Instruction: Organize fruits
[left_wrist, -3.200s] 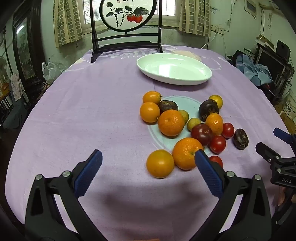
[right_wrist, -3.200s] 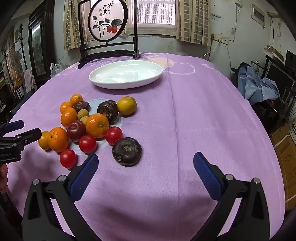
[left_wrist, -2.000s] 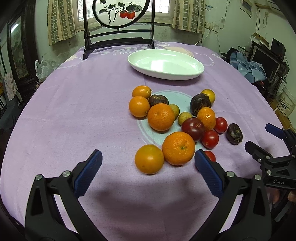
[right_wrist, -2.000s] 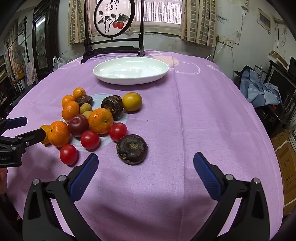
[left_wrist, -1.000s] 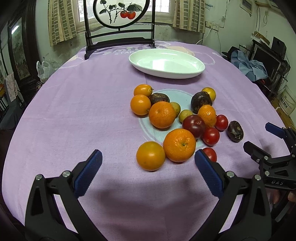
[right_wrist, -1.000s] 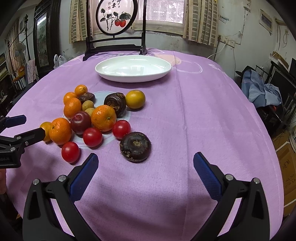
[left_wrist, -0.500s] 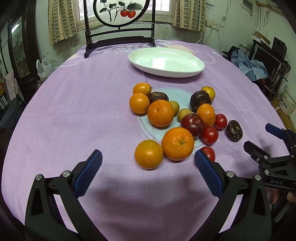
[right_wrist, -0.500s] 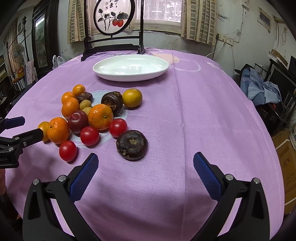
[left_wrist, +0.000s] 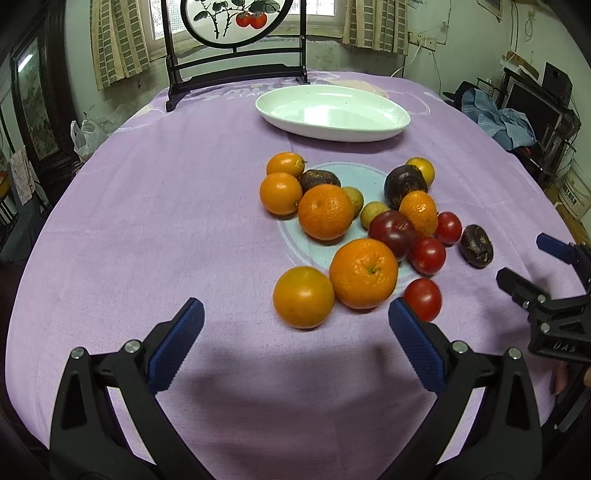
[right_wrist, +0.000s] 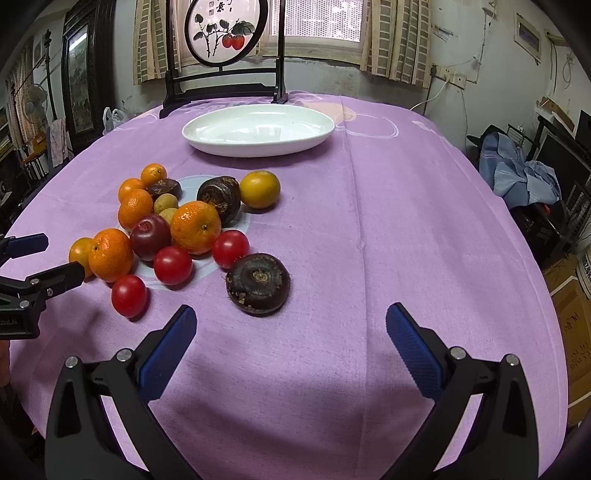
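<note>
A pile of fruit lies on the purple tablecloth: oranges (left_wrist: 363, 272), red tomatoes (left_wrist: 423, 298), a dark red plum (left_wrist: 392, 232), small green fruits and dark water chestnuts (right_wrist: 258, 283). A white oval dish (left_wrist: 332, 112) stands empty behind the pile; it also shows in the right wrist view (right_wrist: 258, 130). My left gripper (left_wrist: 293, 328) is open and empty, just in front of a smooth orange (left_wrist: 303, 297). My right gripper (right_wrist: 290, 330) is open and empty, just in front of the near water chestnut.
A dark wooden stand with a round painted panel (right_wrist: 221, 26) stands at the table's far edge. Blue cloth on furniture (right_wrist: 517, 177) lies to the right of the table. The table edge curves close on the right (right_wrist: 546, 295).
Both grippers have shifted only slightly, the fruit pile staying in about the same place in each view. Both stay open. No fruit has moved.
</note>
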